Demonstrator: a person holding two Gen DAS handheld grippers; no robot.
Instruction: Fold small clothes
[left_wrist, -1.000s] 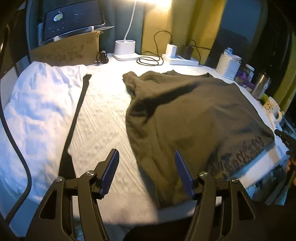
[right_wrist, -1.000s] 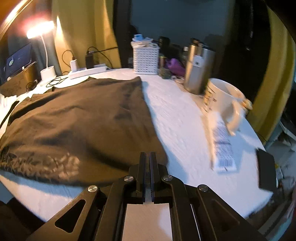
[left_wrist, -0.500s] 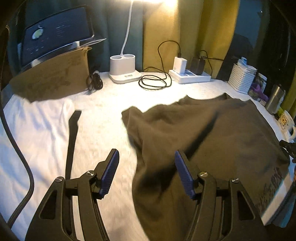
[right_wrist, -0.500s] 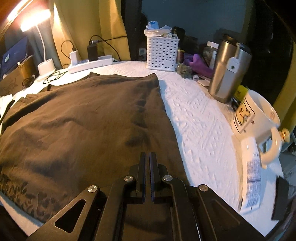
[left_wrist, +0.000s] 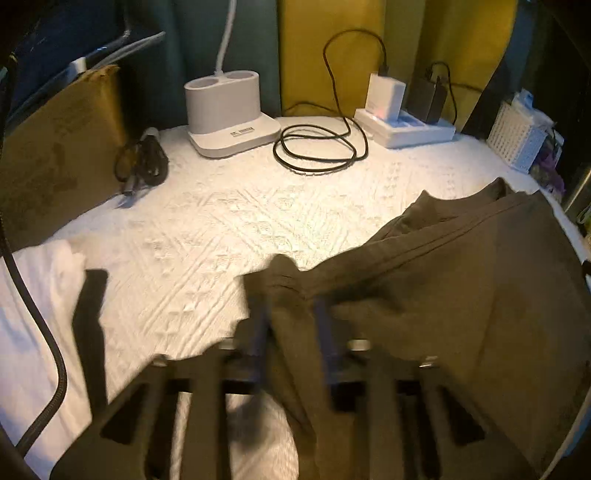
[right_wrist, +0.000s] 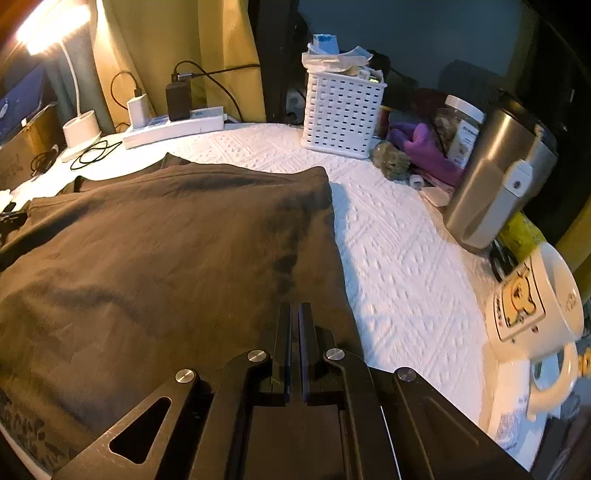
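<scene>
Brown cloth fills the near ground in both views: a shirt (right_wrist: 155, 266) spread over a white quilt (right_wrist: 399, 258). In the left wrist view the left gripper (left_wrist: 291, 325) is blurred; its jaws have just been closing and now stand narrow, with a bunched sleeve (left_wrist: 284, 295) of the shirt between them, apparently pinched. The rest of the shirt (left_wrist: 461, 302) runs off toward 3 o'clock. At 9 o'clock lie a white cloth (left_wrist: 33, 332) and a dark strap (left_wrist: 90, 325).

In the right wrist view the right gripper (right_wrist: 294, 321) has its fingers pressed together with only a thin slit between; its tips sit over the shirt's right edge, and I cannot tell whether any cloth is caught.

Farther off in the left view, a coiled cable (left_wrist: 317, 147) lies at 12 o'clock, with a lamp base (left_wrist: 229, 110) at 11 and a power strip (left_wrist: 410, 125) at 1. In the right view a mug (right_wrist: 535, 302) stands at 3 o'clock, a steel tumbler (right_wrist: 495, 177) at 2, and a white basket (right_wrist: 341, 110) at 12, all on the quilt, apart from the shirt.
</scene>
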